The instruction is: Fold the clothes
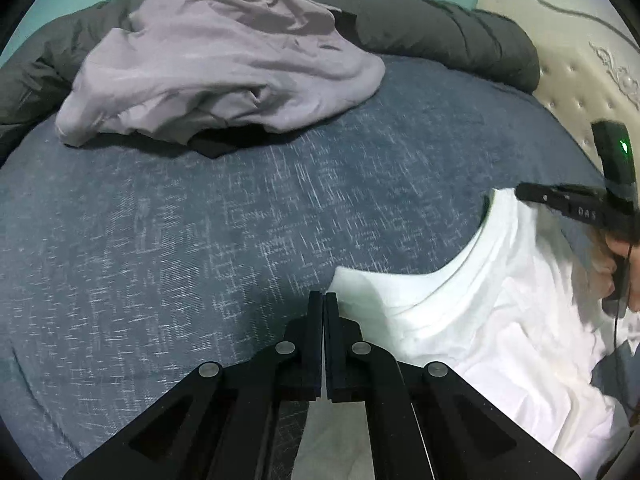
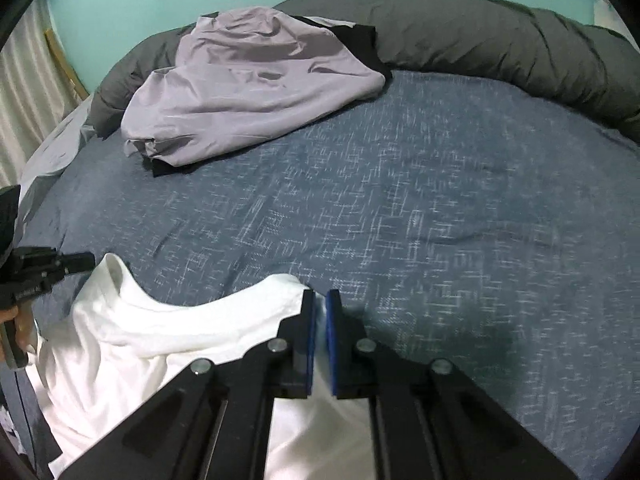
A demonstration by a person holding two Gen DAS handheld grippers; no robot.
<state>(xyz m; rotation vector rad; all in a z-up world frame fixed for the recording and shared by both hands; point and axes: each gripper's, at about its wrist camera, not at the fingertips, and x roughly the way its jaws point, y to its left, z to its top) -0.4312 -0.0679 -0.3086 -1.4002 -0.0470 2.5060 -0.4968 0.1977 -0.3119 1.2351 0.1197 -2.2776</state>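
Observation:
A white T-shirt [image 1: 500, 312] lies on the blue bed sheet [image 1: 200, 220], neckline facing the far side. My left gripper [image 1: 324, 298] is shut at the shirt's left shoulder corner, with white cloth running under its fingers. In the right wrist view the same shirt [image 2: 132, 340] spreads to the left. My right gripper [image 2: 320, 300] is shut on its right shoulder corner, a sliver of pale cloth showing between the blue pads. Each gripper shows in the other's view: the right gripper [image 1: 520, 192] and the left gripper [image 2: 92, 259], both at the shirt's shoulders.
A crumpled lavender garment [image 1: 224, 64] lies at the far left over a black garment [image 1: 228, 142]. A rolled grey duvet [image 1: 440, 28] lines the far edge, with a cream tufted headboard [image 1: 580, 80] at the right. A hand [image 1: 620, 256] holds the right gripper.

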